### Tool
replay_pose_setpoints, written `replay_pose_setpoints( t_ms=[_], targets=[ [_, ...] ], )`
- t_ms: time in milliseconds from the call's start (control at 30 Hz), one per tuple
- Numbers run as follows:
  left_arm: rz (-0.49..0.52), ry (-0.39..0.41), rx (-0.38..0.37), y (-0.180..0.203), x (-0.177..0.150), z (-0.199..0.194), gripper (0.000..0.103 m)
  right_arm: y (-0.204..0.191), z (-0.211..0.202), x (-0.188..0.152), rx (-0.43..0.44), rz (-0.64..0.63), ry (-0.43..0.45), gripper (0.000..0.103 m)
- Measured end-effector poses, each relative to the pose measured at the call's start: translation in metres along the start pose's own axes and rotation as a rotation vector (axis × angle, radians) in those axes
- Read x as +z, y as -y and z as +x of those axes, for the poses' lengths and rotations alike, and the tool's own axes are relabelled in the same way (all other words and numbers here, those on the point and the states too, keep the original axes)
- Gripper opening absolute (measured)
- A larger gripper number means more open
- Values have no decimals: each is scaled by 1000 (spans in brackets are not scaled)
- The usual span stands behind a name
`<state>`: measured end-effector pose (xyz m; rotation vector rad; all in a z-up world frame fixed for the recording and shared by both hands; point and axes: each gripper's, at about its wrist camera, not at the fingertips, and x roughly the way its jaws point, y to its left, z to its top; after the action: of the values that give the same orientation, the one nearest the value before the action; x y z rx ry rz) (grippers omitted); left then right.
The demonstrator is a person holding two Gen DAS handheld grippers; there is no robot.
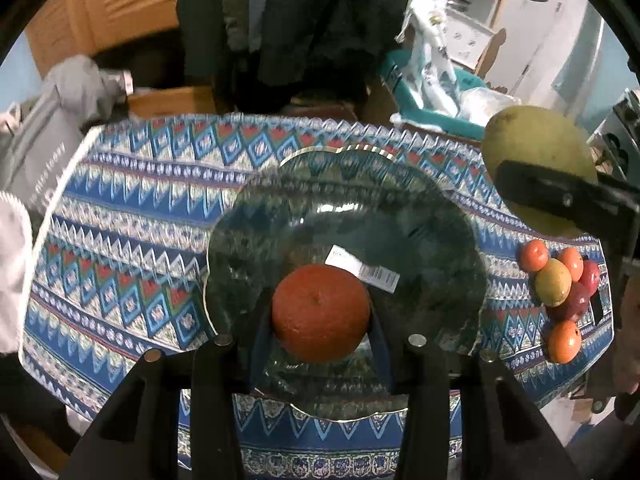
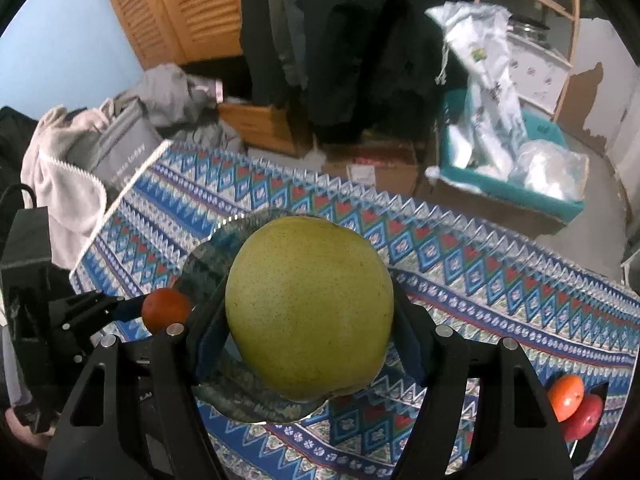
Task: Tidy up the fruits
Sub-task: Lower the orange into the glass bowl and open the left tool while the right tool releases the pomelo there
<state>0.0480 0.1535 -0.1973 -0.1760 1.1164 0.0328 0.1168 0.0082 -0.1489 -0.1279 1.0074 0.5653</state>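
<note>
Orange [image 1: 321, 314] up close, clamped between the narrow-set fingers of the left gripper [image 1: 320, 344], held over the near half of the glass plate [image 1: 432, 216]. Big green pear-like fruit [image 2: 309, 312] pinched in the wider-set right gripper [image 2: 310, 344], above the plate's right side. One plate, two held fruits, and six small fruits [image 1: 560, 284] clustered by the table's right edge: three orange, one yellow-green, two red. Only two of that cluster visible from the right wrist, low at the right; the left wrist view alone shows the barcode sticker [image 1: 362, 268] under the plate. Patterned tablecloth [image 1: 140, 248] bare across the left half, open strip along the far edge. Beyond the far edge, a teal bin [image 2: 552, 196] and cardboard boxes [image 2: 372, 168].
</note>
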Motion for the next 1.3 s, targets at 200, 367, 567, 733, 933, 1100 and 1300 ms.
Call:
replay_pose_setpoints(
  t_ms=[200, 367, 567, 733, 933, 1100, 1300],
  targets=[
    [-1, -42, 11, -2, -6, 17, 45, -3, 26, -12, 9, -17, -73, 72],
    [-3, -74, 15, -2, -10, 27, 45, -5, 46, -22, 16, -25, -131, 72],
    [-10, -71, 17, -4, -11, 29, 45, -8, 61, -31, 24, -40, -184, 72],
    [-9, -81, 17, -3, -12, 28, 45, -9, 72, -39, 31, -44, -226, 72],
    [-17, -85, 32, -6, -13, 27, 46, -9, 82, -45, 19, -47, -267, 72],
    [-27, -84, 47, -10, -15, 25, 56, -8, 86, -47, 17, -41, -277, 72],
    [-21, -70, 63, -9, -14, 20, 60, -5, 73, -38, 5, -32, -228, 72]
  ],
)
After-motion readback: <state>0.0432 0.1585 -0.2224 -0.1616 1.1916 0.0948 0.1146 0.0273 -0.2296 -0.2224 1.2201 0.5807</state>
